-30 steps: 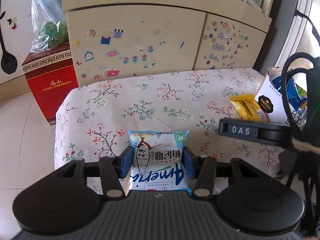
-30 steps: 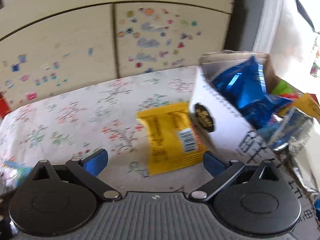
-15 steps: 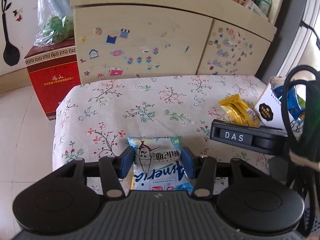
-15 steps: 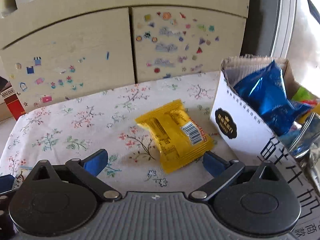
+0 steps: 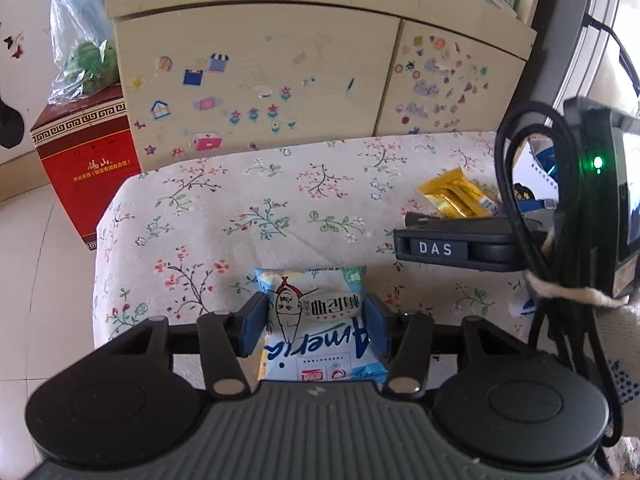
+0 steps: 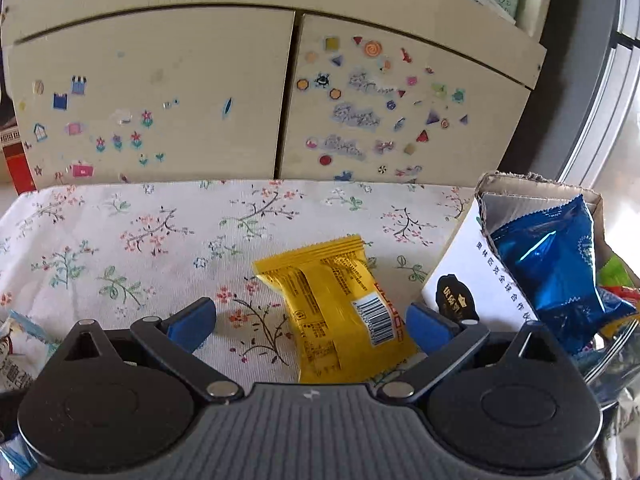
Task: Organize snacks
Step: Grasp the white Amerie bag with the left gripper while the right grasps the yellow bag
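We see a white-and-blue snack packet (image 5: 320,332) near us on the flowered counter (image 5: 240,216); a yellow packet (image 6: 340,312) lies flat beside the snack-filled carton (image 6: 480,276).

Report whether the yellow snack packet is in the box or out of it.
Out. The yellow snack packet lies flat on the floral cloth, beside the white box.

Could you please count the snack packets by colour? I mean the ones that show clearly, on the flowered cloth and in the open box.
yellow packet: 1
dark blue packet, in the white box: 1
light blue and white packet: 1
Total: 3
Green and red wrappers deeper in the box are too hidden to count.
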